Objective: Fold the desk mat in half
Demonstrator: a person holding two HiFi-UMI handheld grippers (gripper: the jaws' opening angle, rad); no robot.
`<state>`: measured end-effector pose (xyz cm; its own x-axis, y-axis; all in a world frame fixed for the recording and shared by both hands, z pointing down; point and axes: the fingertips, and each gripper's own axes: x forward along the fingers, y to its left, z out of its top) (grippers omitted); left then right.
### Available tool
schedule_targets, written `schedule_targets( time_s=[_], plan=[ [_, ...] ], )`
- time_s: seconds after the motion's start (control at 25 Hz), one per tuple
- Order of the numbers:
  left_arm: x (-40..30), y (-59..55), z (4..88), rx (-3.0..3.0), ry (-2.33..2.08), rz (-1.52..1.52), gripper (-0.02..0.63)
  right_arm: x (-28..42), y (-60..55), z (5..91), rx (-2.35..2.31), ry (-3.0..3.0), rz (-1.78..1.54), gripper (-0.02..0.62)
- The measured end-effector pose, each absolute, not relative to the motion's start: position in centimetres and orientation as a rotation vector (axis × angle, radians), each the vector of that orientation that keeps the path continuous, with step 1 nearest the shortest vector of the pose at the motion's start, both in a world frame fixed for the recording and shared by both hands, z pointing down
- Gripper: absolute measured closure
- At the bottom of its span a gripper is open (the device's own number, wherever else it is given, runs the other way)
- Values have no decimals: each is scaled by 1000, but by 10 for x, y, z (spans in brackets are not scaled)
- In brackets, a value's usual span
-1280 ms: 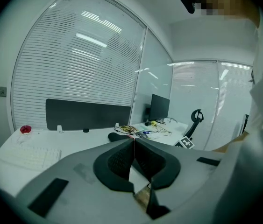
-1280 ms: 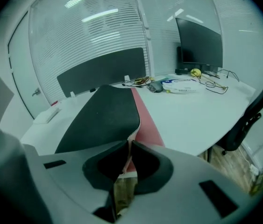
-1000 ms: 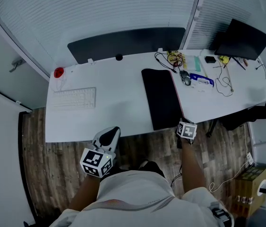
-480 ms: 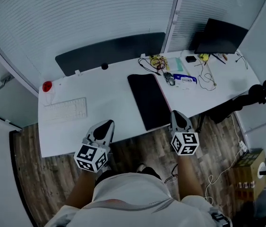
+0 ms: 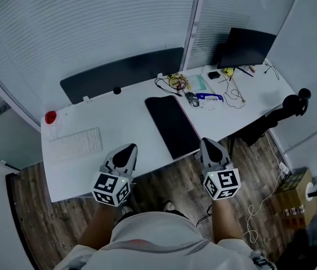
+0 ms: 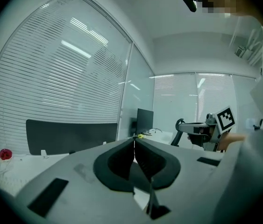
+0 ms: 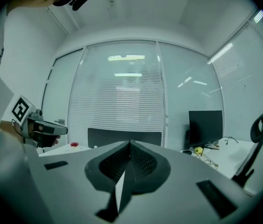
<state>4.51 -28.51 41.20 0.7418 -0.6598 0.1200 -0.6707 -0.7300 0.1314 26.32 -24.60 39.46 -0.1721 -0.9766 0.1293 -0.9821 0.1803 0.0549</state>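
The black desk mat [image 5: 172, 125] lies as a narrow strip on the white desk [image 5: 119, 117], its near end at the front edge. Both grippers hang in front of the desk, over the floor, and touch nothing. My left gripper [image 5: 126, 149] is shut and empty, left of the mat's near end; its jaws [image 6: 134, 142] meet in a thin line. My right gripper [image 5: 209, 144] sits just right of the mat's near corner, its jaws closing fully together [image 7: 130, 143] with nothing between them.
A white keyboard [image 5: 75, 144] and a red object [image 5: 50, 117] lie at the desk's left. Cables [image 5: 172, 83], a mouse [image 5: 192, 99] and a monitor [image 5: 244, 48] crowd the right. A dark panel [image 5: 121, 75] lines the back edge. A chair [image 5: 290, 106] and a box [image 5: 293, 190] stand at the right.
My right gripper has drawn back from the mat's near right corner at the desk edge toward my body. The left gripper has hardly moved. The mat stays flat on the desk.
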Motion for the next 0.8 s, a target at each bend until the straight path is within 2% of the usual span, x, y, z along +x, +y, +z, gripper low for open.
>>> schedule_targets(
  time_s=[0.8],
  plan=[
    [21,-278,414,2785,-991,92,591,222,-240,398,1921,-2292,89,545]
  ],
)
